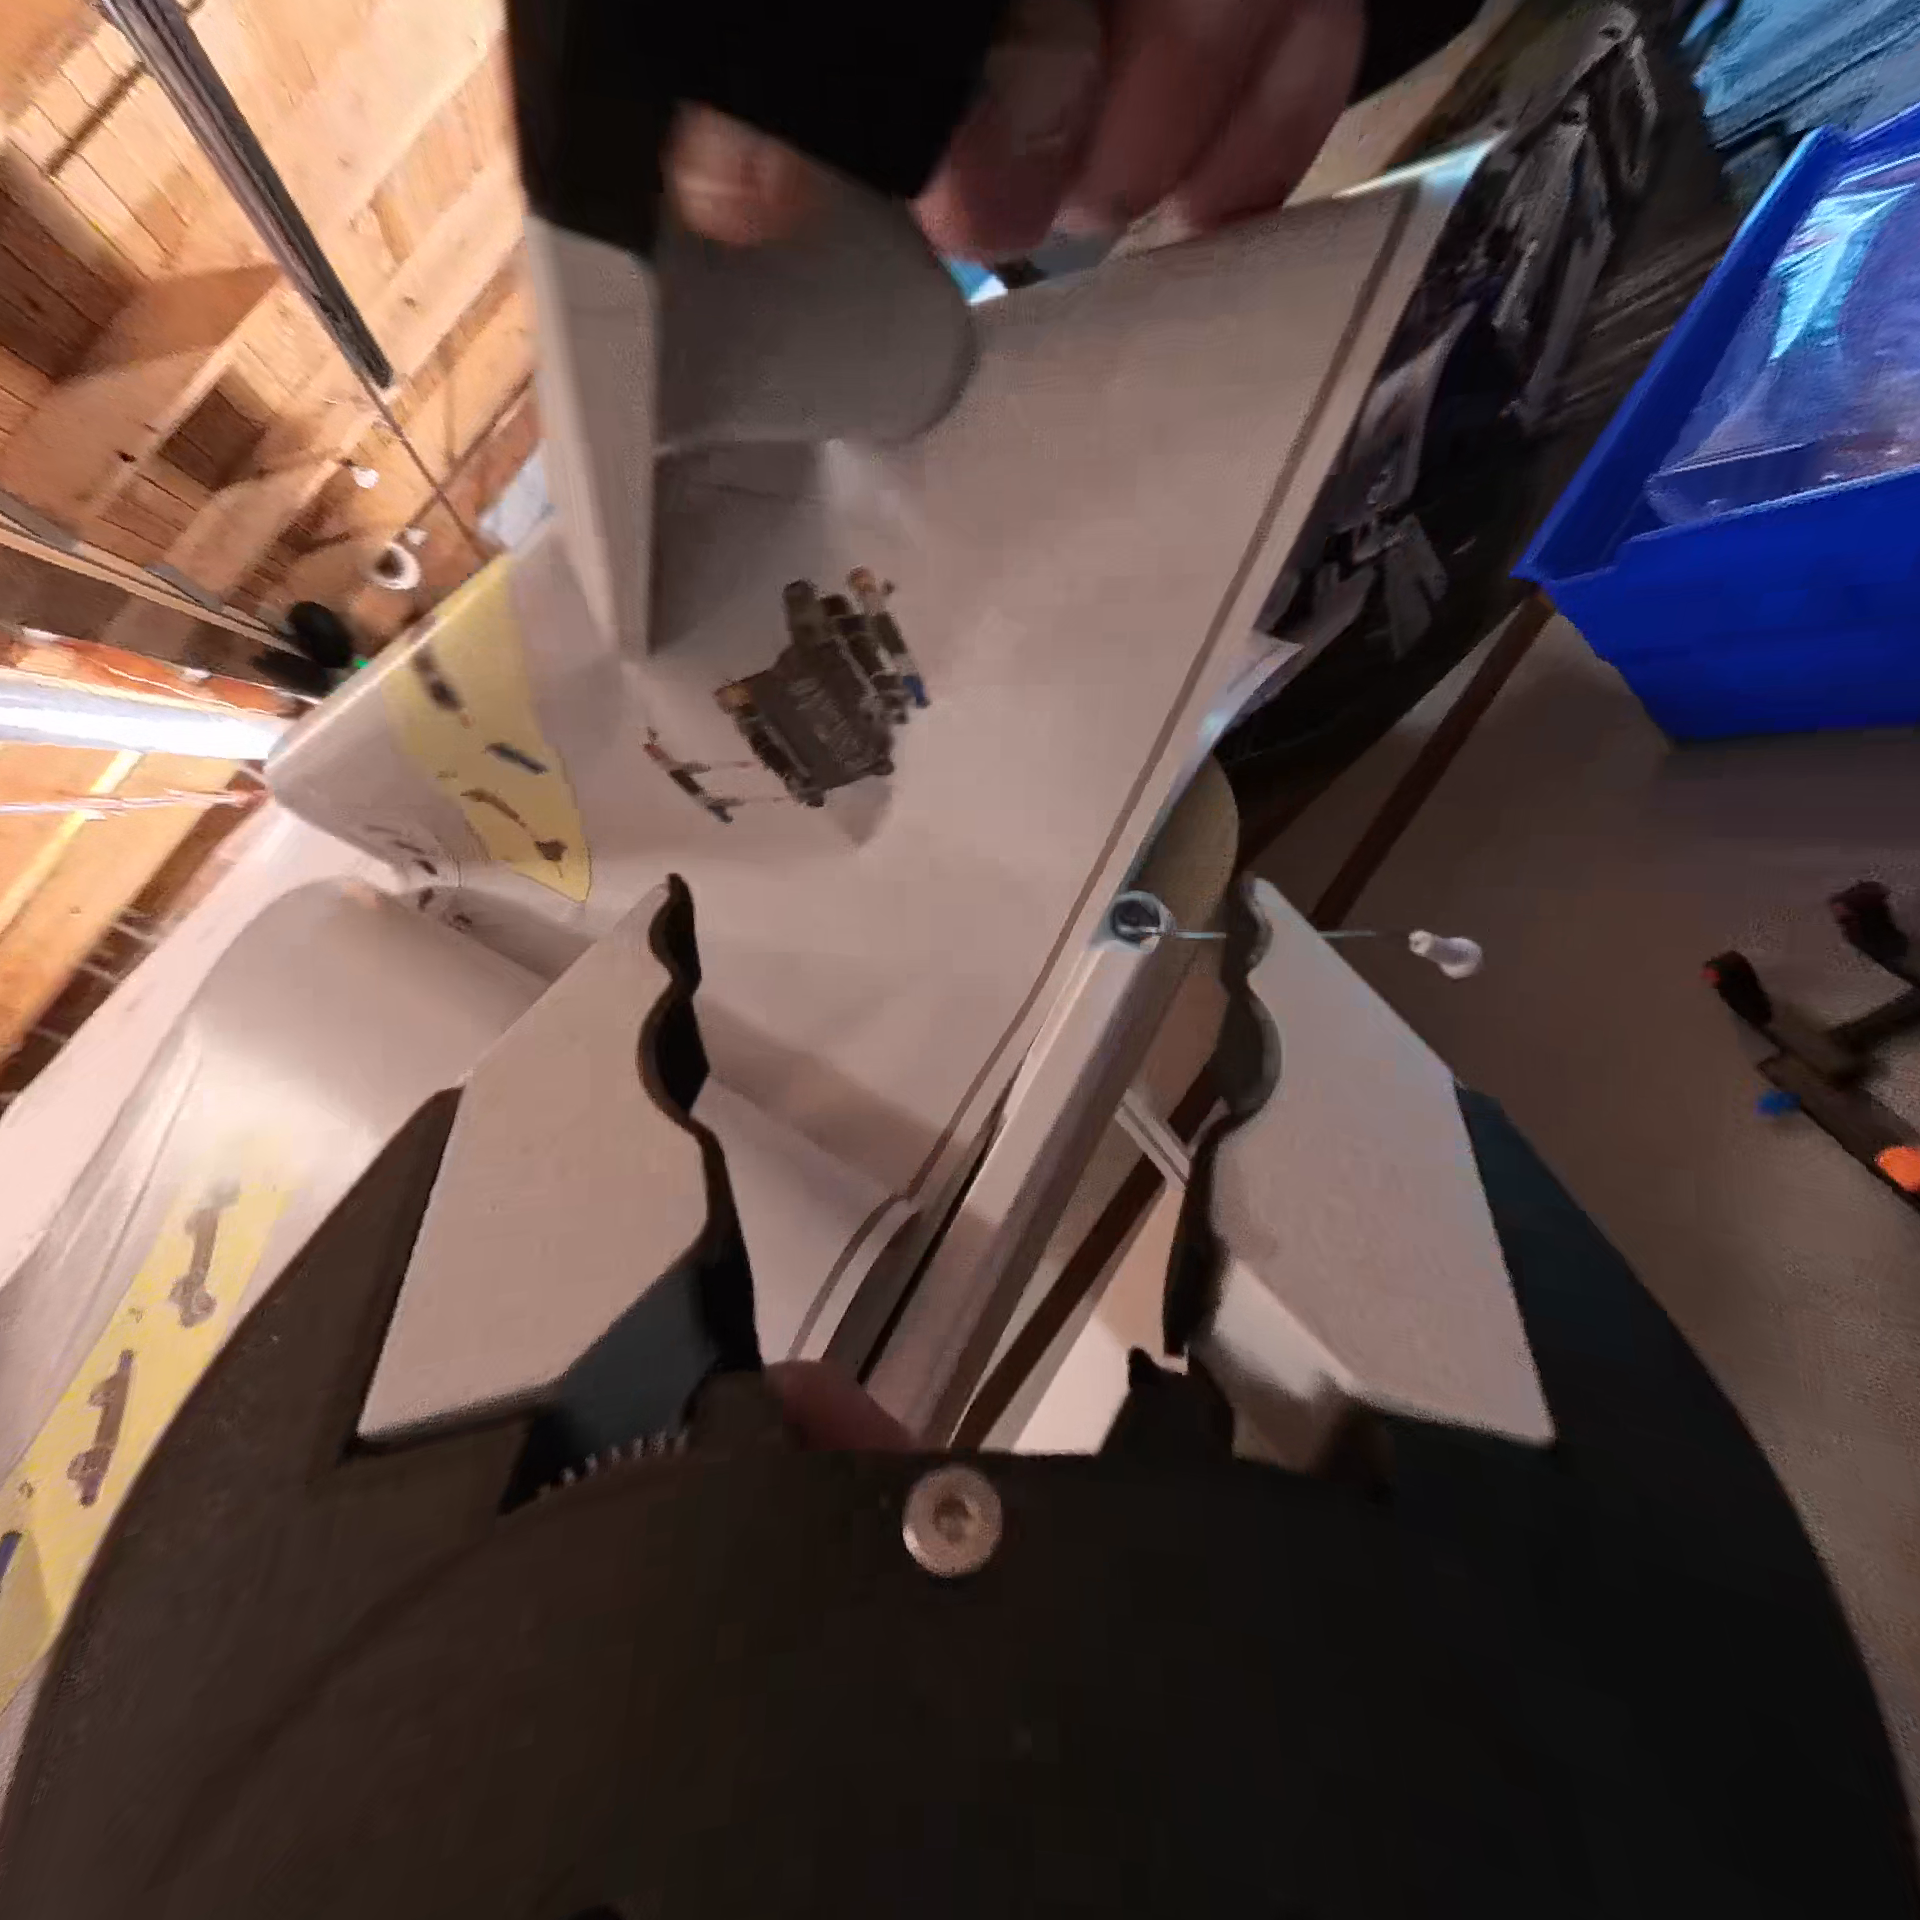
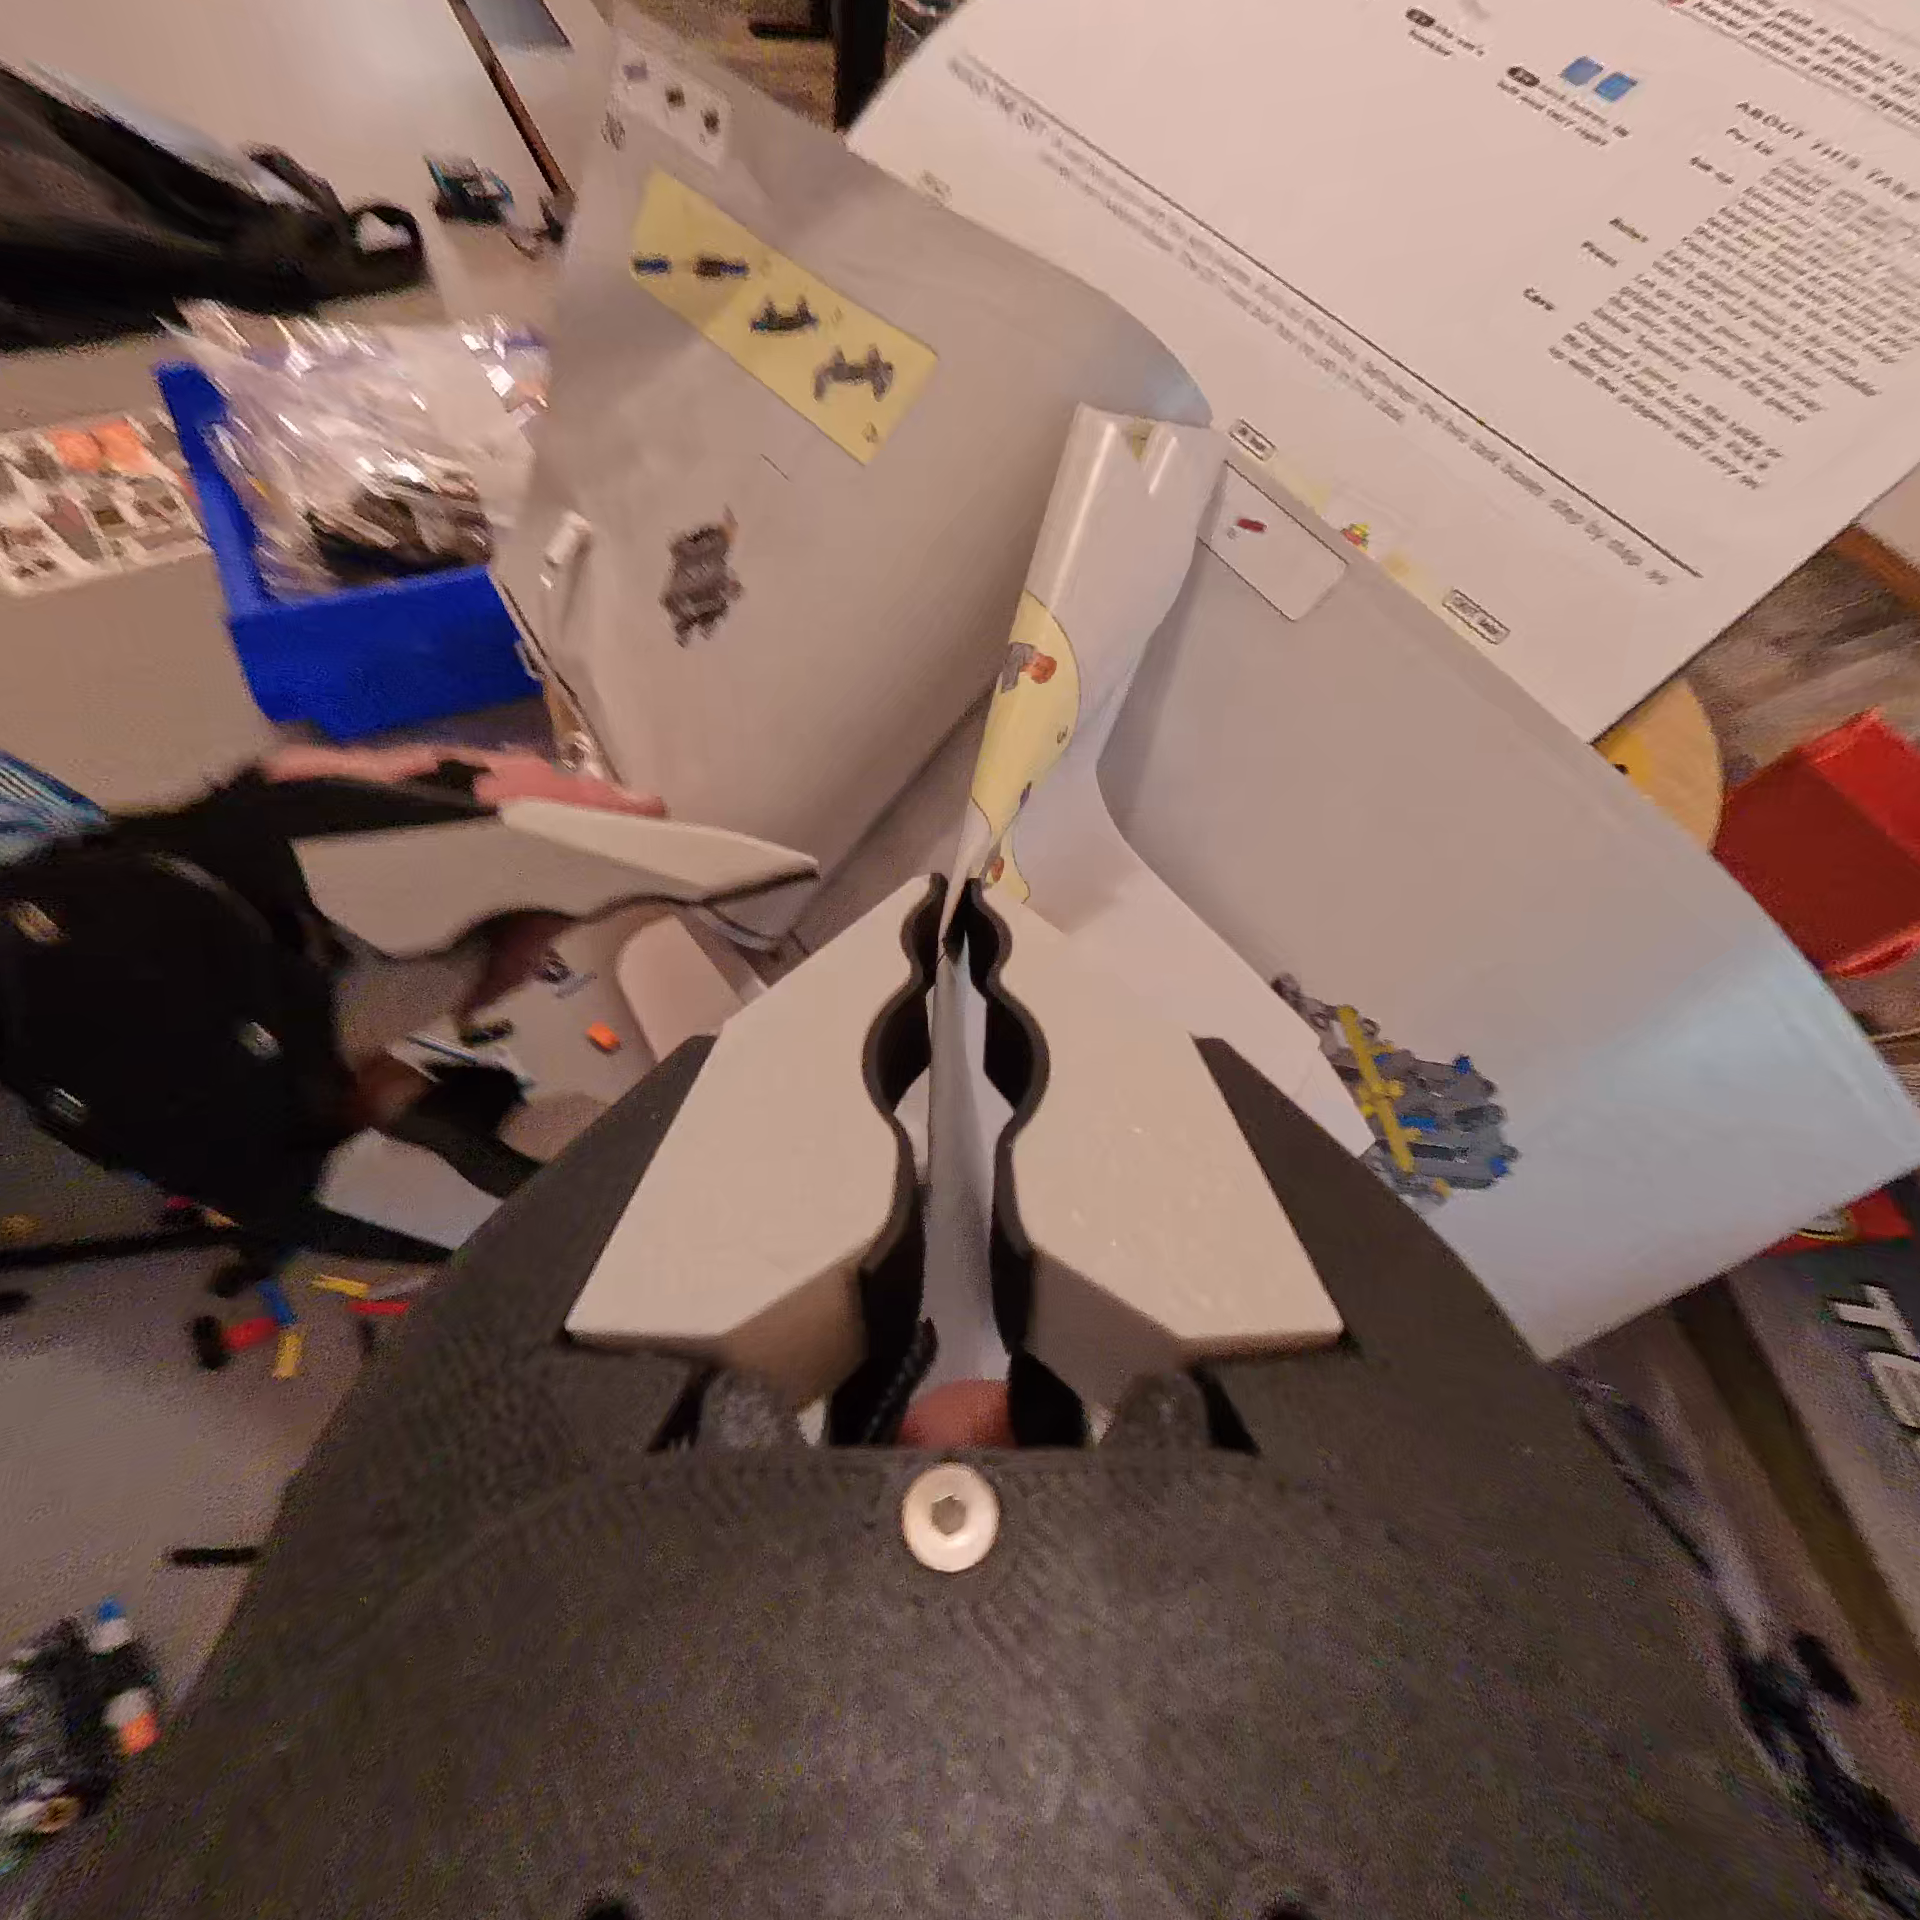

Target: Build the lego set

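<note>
- The glossy grey paper instruction booklet for the lego set stands open and lifted ahead of me, its pages fanned; I take it as the landmark.
- My right gripper is clamped together on one thin page, edge-on between the pads, the sheet's long axis running straight away from me.
- My left gripper stands wide apart, holding nothing; the booklet's spine and page edge pass up through the gap, untouched as far as I can tell.
- So the right is the one with the page; I judge the turn must swing it sideways over the spine.
- Left of the booklet, in the right wrist view, a blue plastic bin of bagged parts sits near.
- Behind it lies a large white printed sheet; to its right, a red box.
- Loose small bricks scatter the table below the booklet, so the freest room is upward.
</note>
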A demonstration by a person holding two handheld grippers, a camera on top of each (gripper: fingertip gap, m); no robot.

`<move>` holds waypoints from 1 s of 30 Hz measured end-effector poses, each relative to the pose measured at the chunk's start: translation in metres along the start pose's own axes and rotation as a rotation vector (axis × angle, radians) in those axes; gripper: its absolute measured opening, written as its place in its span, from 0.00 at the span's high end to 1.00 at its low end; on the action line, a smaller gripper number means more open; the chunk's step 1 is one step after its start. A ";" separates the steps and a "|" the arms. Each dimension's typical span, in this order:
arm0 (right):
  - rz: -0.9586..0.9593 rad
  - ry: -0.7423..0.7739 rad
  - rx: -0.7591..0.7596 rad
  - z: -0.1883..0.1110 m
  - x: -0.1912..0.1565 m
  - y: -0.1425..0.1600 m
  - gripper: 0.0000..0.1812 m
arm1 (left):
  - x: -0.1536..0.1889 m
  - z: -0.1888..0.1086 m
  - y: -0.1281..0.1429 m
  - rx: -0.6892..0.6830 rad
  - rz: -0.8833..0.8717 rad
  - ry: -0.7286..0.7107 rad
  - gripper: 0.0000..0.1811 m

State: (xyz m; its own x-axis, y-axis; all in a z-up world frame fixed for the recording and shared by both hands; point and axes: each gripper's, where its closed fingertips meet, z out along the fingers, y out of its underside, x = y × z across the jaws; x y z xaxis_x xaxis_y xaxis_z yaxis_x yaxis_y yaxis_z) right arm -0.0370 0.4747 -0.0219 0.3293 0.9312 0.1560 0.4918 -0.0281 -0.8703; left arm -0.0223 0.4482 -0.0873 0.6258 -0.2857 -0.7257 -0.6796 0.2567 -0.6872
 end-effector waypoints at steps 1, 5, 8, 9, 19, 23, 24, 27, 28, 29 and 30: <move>0.029 -0.014 0.006 0.000 -0.003 -0.004 1.00 | 0.001 0.002 -0.003 0.008 0.007 -0.030 0.44; 0.138 -0.054 0.017 0.000 -0.014 -0.014 0.99 | -0.011 0.008 -0.018 0.044 0.027 -0.202 0.46; 0.183 -0.086 0.050 0.000 -0.025 -0.026 0.98 | -0.020 0.010 -0.024 0.055 0.034 -0.275 0.72; 0.184 -0.088 0.064 -0.001 -0.027 -0.030 0.96 | -0.022 0.007 -0.029 0.082 0.028 -0.294 0.83; 0.109 0.128 0.350 -0.071 -0.002 -0.072 0.71 | -0.059 -0.037 -0.019 0.277 -0.468 -0.126 1.00; 0.156 0.219 0.423 -0.067 0.005 -0.060 0.69 | -0.074 -0.052 -0.007 0.348 -0.699 -0.070 1.00; 0.171 0.242 0.475 -0.071 0.005 -0.060 0.70 | -0.077 -0.056 -0.004 0.361 -0.745 -0.060 1.00; 0.232 0.203 0.591 -0.073 -0.002 -0.063 0.66 | -0.082 -0.064 0.003 0.396 -0.858 -0.014 1.00; 0.243 0.154 0.549 -0.061 -0.011 -0.059 0.63 | -0.083 -0.066 0.004 0.401 -0.867 -0.009 1.00; 0.245 0.121 0.514 -0.051 -0.019 -0.056 0.58 | -0.083 -0.068 0.005 0.405 -0.866 -0.003 1.00; 0.246 0.099 0.511 -0.046 -0.026 -0.057 0.59 | -0.084 -0.069 0.006 0.403 -0.868 -0.003 1.00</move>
State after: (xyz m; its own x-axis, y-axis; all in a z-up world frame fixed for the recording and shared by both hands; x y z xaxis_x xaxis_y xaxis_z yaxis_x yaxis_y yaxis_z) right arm -0.0364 0.4355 0.0449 0.4706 0.8804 -0.0576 -0.0524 -0.0373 -0.9979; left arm -0.1049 0.4102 -0.0281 0.8507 -0.5239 0.0429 0.2044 0.2545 -0.9452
